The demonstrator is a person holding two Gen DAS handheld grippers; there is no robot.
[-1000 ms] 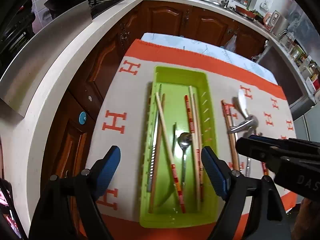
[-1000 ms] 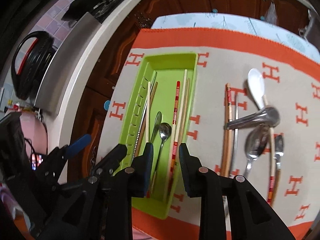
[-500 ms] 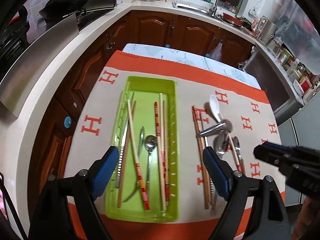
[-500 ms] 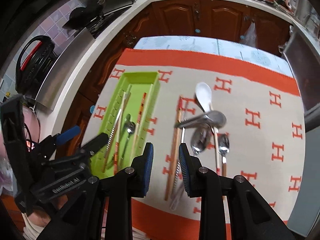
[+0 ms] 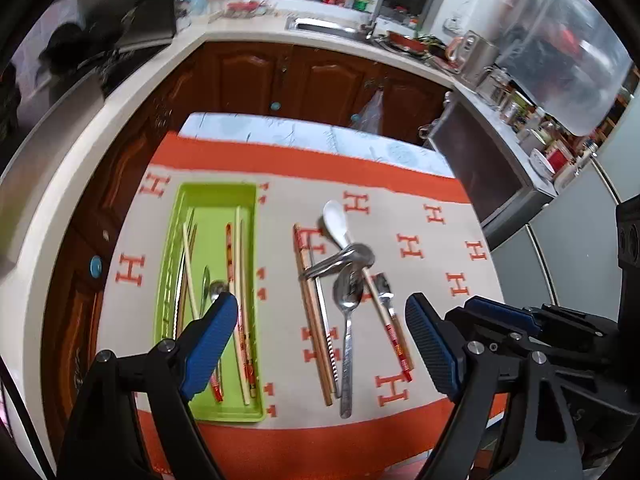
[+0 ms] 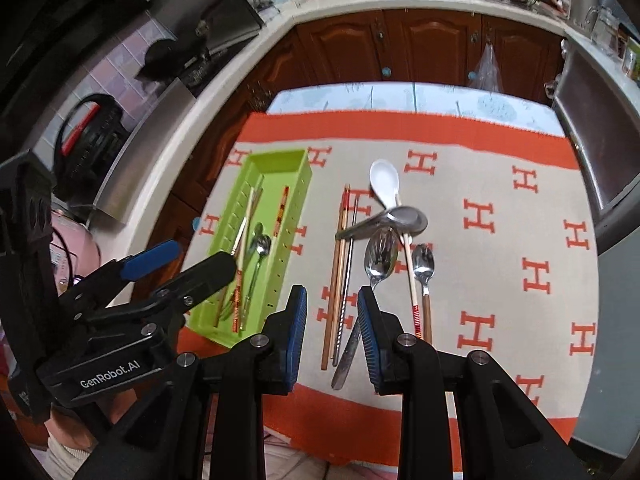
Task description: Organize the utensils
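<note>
Bench [image 5: 400,152] draped with a beige cloth [image 6: 500,184] bordered in orange and printed with orange H figures.

Lime-green tray [image 5: 218,200], long and rectangular, toward the left side of the cloth; slotted along one long wall. Inside, lying lengthwise: pale wooden chopsticks [image 5: 240,240], one red-patterned chopstick [image 5: 229,248] and a small steel spoon [image 6: 262,244] with bowl toward mid-tray.

Loose group on the bare cloth just right of the tray, well apart from it: a pair of brown chopsticks [image 6: 340,248] beside a thin metal rod [image 6: 352,240], all parallel to the tray; white ceramic spoon [image 6: 384,178] farthest away, bowl up; steel ladle-like spoon [image 6: 400,218] lying crosswise over the chopsticks and over the white spoon's handle; large steel spoon [image 6: 380,258] below it, handle pointing toward the near orange border; red-banded chopstick [image 6: 410,272] running under the crosswise spoon; small wooden-handled spoon [image 6: 423,260] at the far right of the group.

Left gripper [image 5: 320,344] above the near edge of the cloth, blue-padded jaws spread wide, nothing between them; left pad over the tray's near end, right pad beyond the loose group.

Right gripper [image 6: 332,332] above the near ends of the brown chopsticks, jaws narrowly parted, released, gripping nothing.
</note>
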